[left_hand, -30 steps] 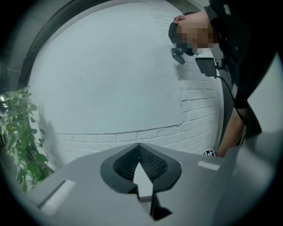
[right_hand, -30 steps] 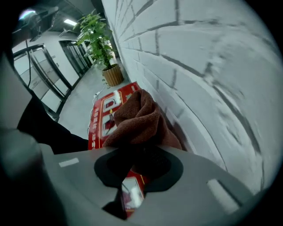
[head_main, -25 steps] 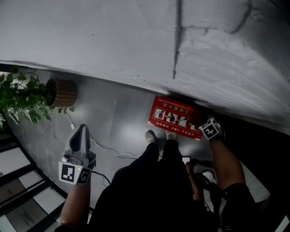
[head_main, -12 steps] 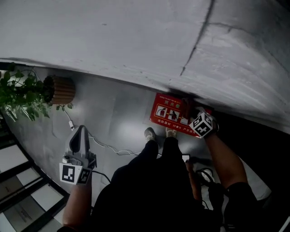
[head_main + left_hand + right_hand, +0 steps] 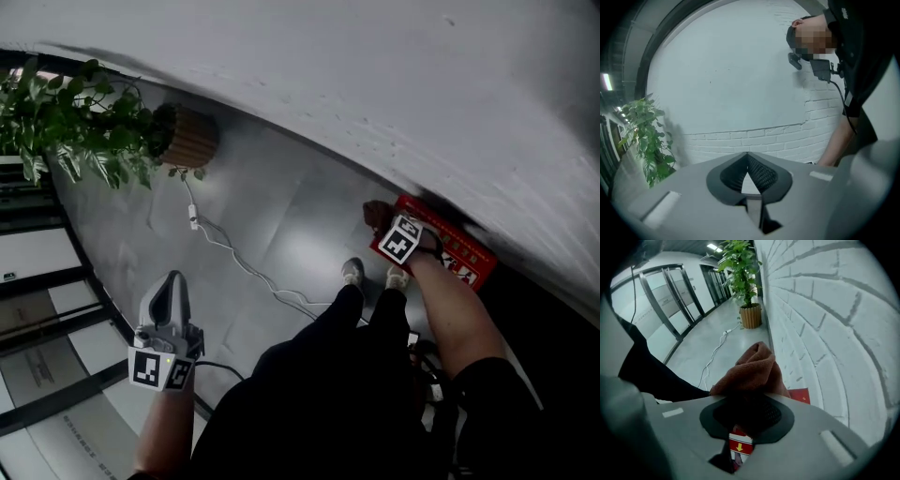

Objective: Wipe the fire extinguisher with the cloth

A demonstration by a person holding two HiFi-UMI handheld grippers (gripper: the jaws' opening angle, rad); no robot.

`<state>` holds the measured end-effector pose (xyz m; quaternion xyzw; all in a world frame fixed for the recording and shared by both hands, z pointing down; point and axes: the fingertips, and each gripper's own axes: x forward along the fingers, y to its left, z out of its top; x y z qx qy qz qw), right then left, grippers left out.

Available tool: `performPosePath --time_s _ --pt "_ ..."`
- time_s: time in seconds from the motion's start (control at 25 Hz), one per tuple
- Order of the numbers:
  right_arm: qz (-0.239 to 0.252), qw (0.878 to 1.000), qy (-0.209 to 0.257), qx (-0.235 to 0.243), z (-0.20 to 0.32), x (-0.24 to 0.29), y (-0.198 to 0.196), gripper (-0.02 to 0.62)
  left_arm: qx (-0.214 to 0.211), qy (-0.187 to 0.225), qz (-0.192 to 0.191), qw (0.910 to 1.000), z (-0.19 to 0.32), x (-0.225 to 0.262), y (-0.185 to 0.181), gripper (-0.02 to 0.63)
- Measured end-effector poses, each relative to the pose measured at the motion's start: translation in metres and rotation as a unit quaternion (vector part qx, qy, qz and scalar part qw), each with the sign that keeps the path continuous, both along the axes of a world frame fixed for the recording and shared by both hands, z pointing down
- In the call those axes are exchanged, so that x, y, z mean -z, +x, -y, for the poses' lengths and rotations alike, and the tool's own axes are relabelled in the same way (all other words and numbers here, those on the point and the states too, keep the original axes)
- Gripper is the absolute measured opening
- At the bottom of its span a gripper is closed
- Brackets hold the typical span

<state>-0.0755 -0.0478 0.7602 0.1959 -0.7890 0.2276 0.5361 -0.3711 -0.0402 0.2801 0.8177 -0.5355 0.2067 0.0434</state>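
Brown cloth [image 5: 752, 369] clamped in the right claw [image 5: 749, 404], at the red box [image 5: 459, 251] by the wall [image 5: 375, 84]. The left claw [image 5: 748, 164] is closed, empty.

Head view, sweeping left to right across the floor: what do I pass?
Plant leaves → left gripper → white cable → brown cloth held by the right gripper → red fire extinguisher box at the wall.
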Motion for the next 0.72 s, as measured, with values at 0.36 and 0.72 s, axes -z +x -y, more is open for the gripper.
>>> performPosePath --time_s 0.36,0.72 --pt "-0.01 0.993 -0.02 -0.117 -0.077 0.007 0.111 0.061 -0.069 0.003 -0.036 0.9969 0.023 -0.014 0.05 0.0" --pt "-0.07 0.963 -0.052 -0.254 -0.188 0.015 0.242 0.061 -0.169 -0.002 -0.071 0.9831 0.045 -0.033 0.131 0.0"
